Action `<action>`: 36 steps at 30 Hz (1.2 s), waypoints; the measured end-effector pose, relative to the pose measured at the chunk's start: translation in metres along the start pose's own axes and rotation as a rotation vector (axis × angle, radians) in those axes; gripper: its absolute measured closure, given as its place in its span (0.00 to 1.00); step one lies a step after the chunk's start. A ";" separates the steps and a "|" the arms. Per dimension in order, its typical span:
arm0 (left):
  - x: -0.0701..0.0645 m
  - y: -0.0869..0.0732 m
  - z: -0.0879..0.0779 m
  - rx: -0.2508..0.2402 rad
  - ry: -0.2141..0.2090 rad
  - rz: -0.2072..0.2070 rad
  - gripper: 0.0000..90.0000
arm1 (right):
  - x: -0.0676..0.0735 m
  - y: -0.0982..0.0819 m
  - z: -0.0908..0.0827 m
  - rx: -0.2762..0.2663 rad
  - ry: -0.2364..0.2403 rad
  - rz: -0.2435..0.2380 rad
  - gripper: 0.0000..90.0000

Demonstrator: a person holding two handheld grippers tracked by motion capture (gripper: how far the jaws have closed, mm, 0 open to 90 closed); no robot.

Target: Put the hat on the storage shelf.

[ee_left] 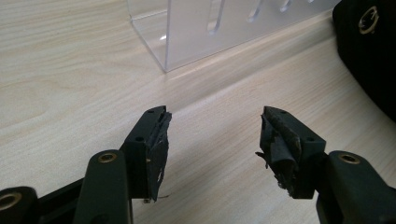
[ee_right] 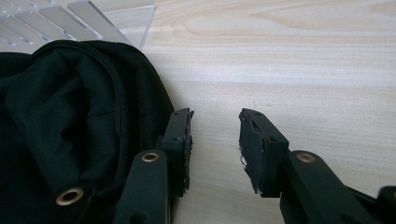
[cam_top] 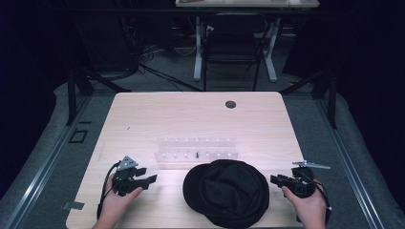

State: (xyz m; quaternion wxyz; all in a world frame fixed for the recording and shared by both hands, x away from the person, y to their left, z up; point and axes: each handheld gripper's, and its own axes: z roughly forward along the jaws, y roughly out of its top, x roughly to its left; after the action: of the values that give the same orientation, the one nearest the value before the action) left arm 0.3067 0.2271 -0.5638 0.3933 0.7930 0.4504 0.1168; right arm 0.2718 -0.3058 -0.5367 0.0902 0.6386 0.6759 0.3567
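1. The person's left hand [cam_top: 114, 202] and right hand [cam_top: 310, 207] are resting on the near edge of the tabletop [cam_top: 143, 114], each holding a gripper.
2. The left gripper [cam_top: 152, 179] is sitting with its jaws apart, holding nothing; the right gripper [cam_top: 273, 180] is likewise gaping, empty, just beside the cap.
3. A black cap [cam_top: 227, 191] is lying between the grippers.
4. Just beyond it, a clear acrylic rack [cam_top: 197, 149] is standing mid-table.
5. A dark round grommet [cam_top: 230, 104] is sitting near the far edge.
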 end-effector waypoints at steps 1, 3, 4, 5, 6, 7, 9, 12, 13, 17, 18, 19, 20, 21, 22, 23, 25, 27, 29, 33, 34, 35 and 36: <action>0.000 0.000 0.000 0.000 0.001 -0.002 0.47 | 0.001 0.001 -0.001 0.011 -0.008 0.002 0.69; 0.000 0.000 -0.001 0.001 -0.005 0.000 0.47 | 0.002 0.003 -0.003 0.027 -0.015 -0.005 0.69; -0.001 0.000 -0.001 0.000 -0.006 0.002 0.47 | 0.003 0.004 -0.004 0.030 -0.008 -0.002 0.70; -0.001 0.000 -0.001 -0.003 -0.003 0.003 0.47 | 0.003 0.005 -0.005 0.040 0.001 0.001 0.71; -0.001 0.001 -0.001 0.002 -0.006 0.005 0.47 | 0.004 0.006 -0.006 0.051 0.003 0.005 0.72; -0.001 0.001 -0.001 0.002 -0.006 0.005 0.47 | 0.004 0.006 -0.006 0.051 0.003 0.005 0.72; 0.000 0.001 -0.001 0.002 -0.005 0.001 0.47 | 0.004 0.008 -0.007 0.067 -0.004 -0.004 0.73; -0.001 0.000 -0.001 0.007 -0.005 0.002 0.47 | 0.004 0.010 -0.007 0.103 0.011 0.010 0.73; -0.001 0.000 -0.001 0.005 -0.005 0.004 0.47 | 0.005 0.010 -0.007 0.104 0.013 0.009 0.73; -0.003 0.001 0.000 0.007 -0.007 0.014 0.47 | 0.008 0.012 -0.006 0.145 0.012 -0.020 0.71; -0.003 0.001 0.000 0.009 -0.006 0.014 0.47 | 0.009 0.013 -0.006 0.156 0.009 -0.028 0.70; -0.004 0.001 0.000 0.006 -0.006 0.014 0.47 | 0.010 0.014 -0.006 0.157 0.005 -0.036 0.70; -0.004 0.001 0.001 0.005 -0.006 0.014 0.47 | 0.011 0.015 -0.006 0.165 -0.001 -0.048 0.70; -0.004 0.001 0.000 0.011 -0.009 0.017 0.47 | 0.012 0.016 -0.007 0.166 -0.004 -0.049 0.69; -0.005 0.001 0.001 0.013 -0.010 0.020 0.47 | 0.014 0.017 -0.007 0.169 -0.009 -0.052 0.69; -0.006 0.001 0.001 0.012 -0.010 0.021 0.47 | 0.015 0.019 -0.008 0.175 -0.011 -0.065 0.69; -0.006 0.001 0.001 0.013 -0.013 0.028 0.47 | 0.018 0.022 -0.010 0.177 -0.020 -0.073 0.69; -0.007 0.001 0.001 0.014 -0.014 0.030 0.46 | 0.019 0.025 -0.012 0.183 -0.019 -0.079 0.69; -0.007 0.001 0.002 0.016 -0.014 0.033 0.47 | 0.020 0.027 -0.013 0.193 -0.017 -0.076 0.68; -0.008 0.001 0.003 0.017 -0.016 0.035 0.47 | 0.023 0.033 -0.016 0.224 -0.016 -0.073 0.68; -0.009 0.001 0.003 0.019 -0.017 0.037 0.47 | 0.024 0.035 -0.016 0.233 -0.020 -0.075 0.68; -0.009 0.001 0.003 0.018 -0.014 0.037 0.47 | 0.025 0.036 -0.016 0.237 -0.023 -0.074 0.68; -0.009 0.001 0.003 0.019 -0.016 0.038 0.47 | 0.025 0.038 -0.017 0.246 -0.024 -0.080 0.68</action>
State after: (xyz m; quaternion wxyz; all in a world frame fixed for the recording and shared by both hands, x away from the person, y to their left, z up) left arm 0.3037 0.2182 -0.5637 0.3868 0.8060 0.4333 0.1137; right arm 0.2880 -0.2913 -0.4932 0.0336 0.6216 0.7383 0.2596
